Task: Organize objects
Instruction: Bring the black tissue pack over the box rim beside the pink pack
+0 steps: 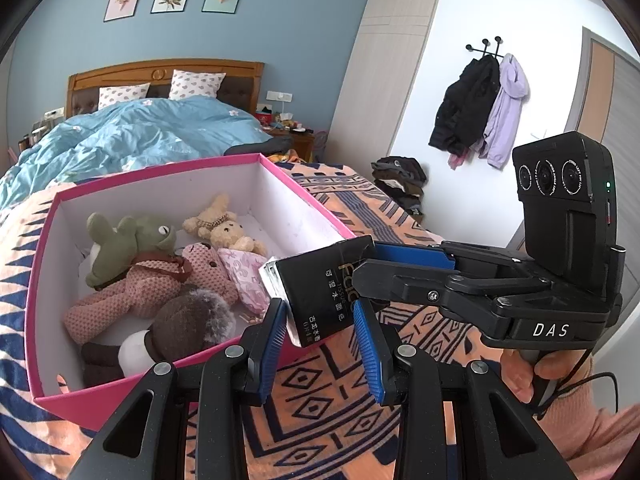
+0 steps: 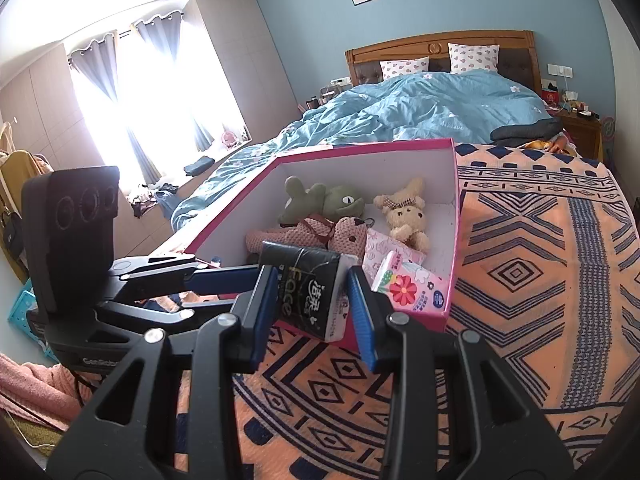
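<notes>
Plainly the coming move turns on how the black tissue pack [image 1: 320, 292] lies against the pink box [image 1: 48, 364]: it hangs at the box's near edge, with the open box and its soft toys ahead of both sets of jaws, to the left of the pack in the left wrist view and straight beyond it in the right wrist view. Its long axis runs tilted, one end nosing over the box rim and the other trailing over the patterned blanket [image 1: 332, 392] on the bed. Both hands are on it, so neither is nearer. To the left of the left jaws in that view lie a green frog toy [image 1: 132, 240], a pink plush [image 1: 132, 296] and a small tan bear [image 1: 228, 232]. The left gripper [image 1: 320, 332] has its jaws drawn in as far as the pack lets them, blue pads bearing on its two sides. Right of it, the right gripper [image 1: 374, 270] comes in from the side, its jaws also narrowed onto the same pack, which the right wrist view [image 2: 312, 300] confirms. A flowered packet [image 2: 408, 288] lies in the box just right of those jaws
</notes>
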Action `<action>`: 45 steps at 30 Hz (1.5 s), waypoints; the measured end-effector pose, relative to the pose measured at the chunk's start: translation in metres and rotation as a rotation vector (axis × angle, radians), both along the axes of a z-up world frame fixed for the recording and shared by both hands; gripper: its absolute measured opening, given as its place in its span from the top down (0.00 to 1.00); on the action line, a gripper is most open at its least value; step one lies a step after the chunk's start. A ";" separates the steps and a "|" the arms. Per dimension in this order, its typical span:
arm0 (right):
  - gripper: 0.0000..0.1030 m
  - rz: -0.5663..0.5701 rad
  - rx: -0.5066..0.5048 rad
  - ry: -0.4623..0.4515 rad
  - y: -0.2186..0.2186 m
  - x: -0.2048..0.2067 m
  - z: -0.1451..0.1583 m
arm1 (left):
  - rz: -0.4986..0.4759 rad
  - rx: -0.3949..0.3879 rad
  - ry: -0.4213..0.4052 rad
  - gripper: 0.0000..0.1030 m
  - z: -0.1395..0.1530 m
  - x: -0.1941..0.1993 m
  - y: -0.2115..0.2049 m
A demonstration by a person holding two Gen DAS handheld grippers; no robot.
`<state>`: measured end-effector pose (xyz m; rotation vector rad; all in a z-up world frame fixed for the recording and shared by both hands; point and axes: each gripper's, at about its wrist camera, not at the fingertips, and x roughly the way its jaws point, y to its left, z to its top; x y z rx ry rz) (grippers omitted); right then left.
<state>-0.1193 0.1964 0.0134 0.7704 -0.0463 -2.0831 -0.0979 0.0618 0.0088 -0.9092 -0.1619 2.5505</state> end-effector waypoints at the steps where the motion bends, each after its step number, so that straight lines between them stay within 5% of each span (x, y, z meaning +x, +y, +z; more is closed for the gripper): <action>1: 0.62 0.000 -0.002 0.000 0.000 -0.001 0.001 | 0.001 0.000 0.000 0.66 0.000 -0.001 0.000; 45: 0.62 -0.007 -0.022 -0.009 -0.003 -0.030 0.008 | 0.018 -0.011 -0.004 0.66 0.002 -0.029 -0.004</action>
